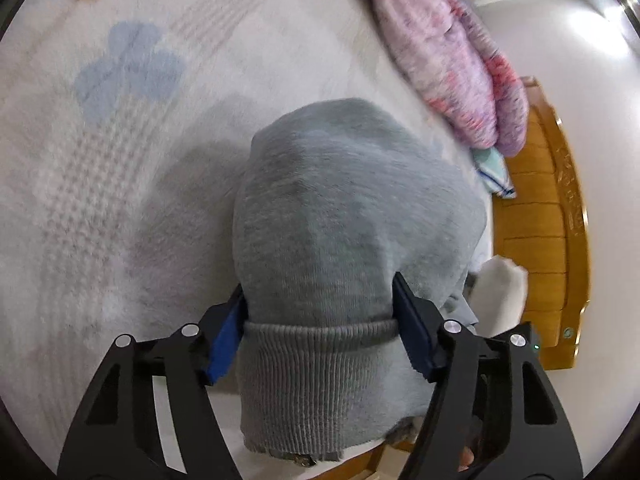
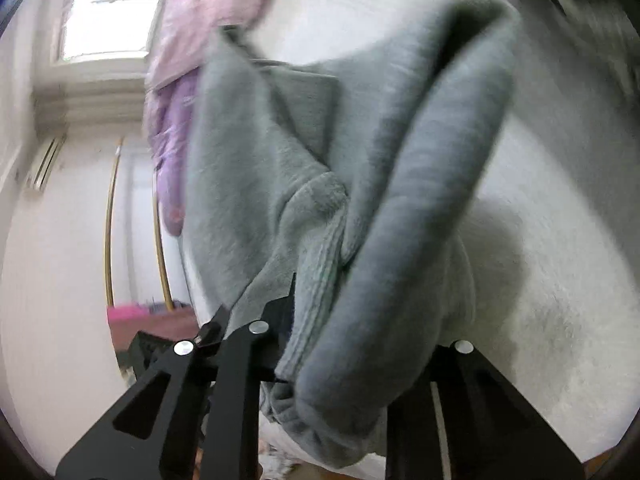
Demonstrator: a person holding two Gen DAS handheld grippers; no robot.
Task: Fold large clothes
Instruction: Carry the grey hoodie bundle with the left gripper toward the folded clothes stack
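Your left gripper clamps the grey sweatshirt's ribbed hem; your right gripper grips bunched fabric. The sweatshirt hangs above the bed. Keep both ends level and taut before lowering it.

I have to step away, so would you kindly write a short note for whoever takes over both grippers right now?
Left gripper: shut on the grey sweatshirt just above its ribbed band.
Right gripper: cloth bunched between its arms; the fingertips are hidden, so the grip cannot be confirmed.
Position: sweatshirt hangs lifted over the white bedspread; pink blanket lies at the bed's far edge.
Done: garment picked up.
Left: lay it flat, fold sleeves and body; no neat fold visible yet.
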